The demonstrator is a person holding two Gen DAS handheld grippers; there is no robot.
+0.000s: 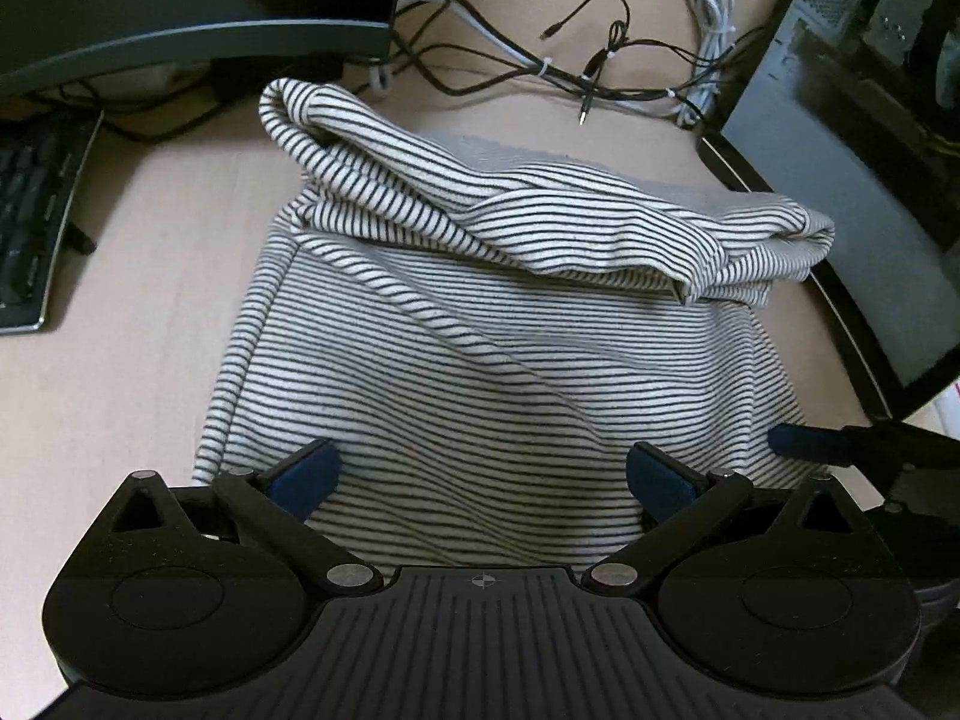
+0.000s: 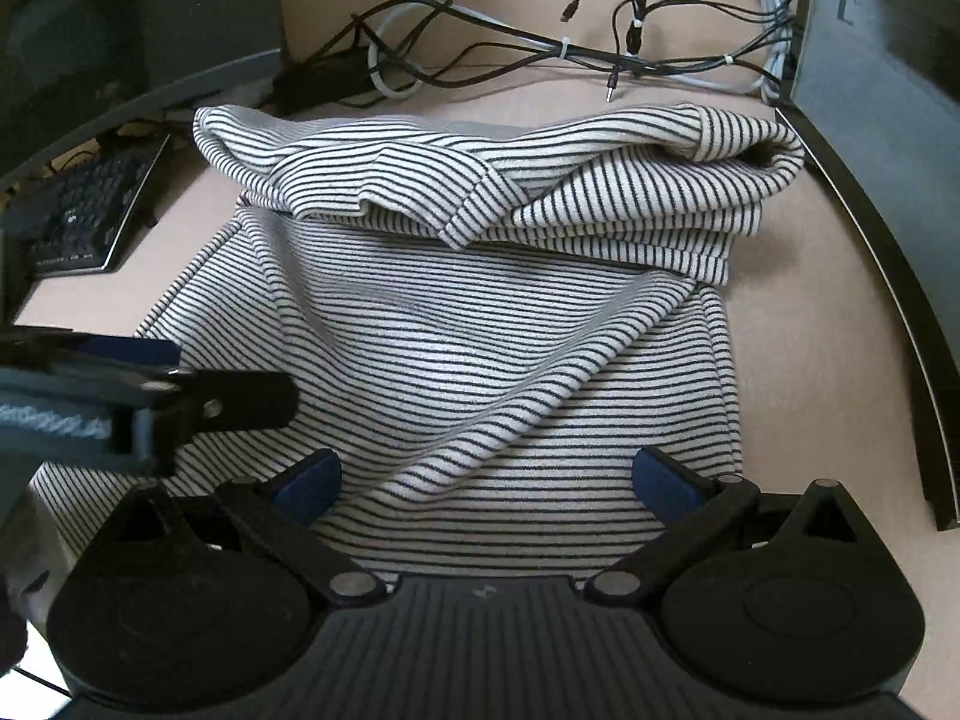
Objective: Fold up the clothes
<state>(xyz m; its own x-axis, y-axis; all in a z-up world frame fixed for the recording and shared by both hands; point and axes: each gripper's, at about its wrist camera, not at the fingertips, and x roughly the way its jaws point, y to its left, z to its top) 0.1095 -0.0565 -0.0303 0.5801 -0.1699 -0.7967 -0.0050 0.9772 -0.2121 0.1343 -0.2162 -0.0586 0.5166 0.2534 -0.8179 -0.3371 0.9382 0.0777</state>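
The left gripper (image 1: 480, 474) is hovering low with its fingers (image 1: 306, 471) spread wide and gripping nothing, the striped garment (image 1: 480, 372) lying on the desk (image 1: 120, 300) between and beyond them, near hem just under the tips. The sleeves (image 1: 540, 222) are sitting bunched across the far end, ahead of both tools. The right gripper (image 2: 483, 474) is mirroring it, fingers equally splayed over the hem's other half, probably so both can take the near edge together.

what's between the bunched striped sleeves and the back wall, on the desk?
A tangle of cables on bare desk, beyond the striped shirt; clearest in the right wrist view.
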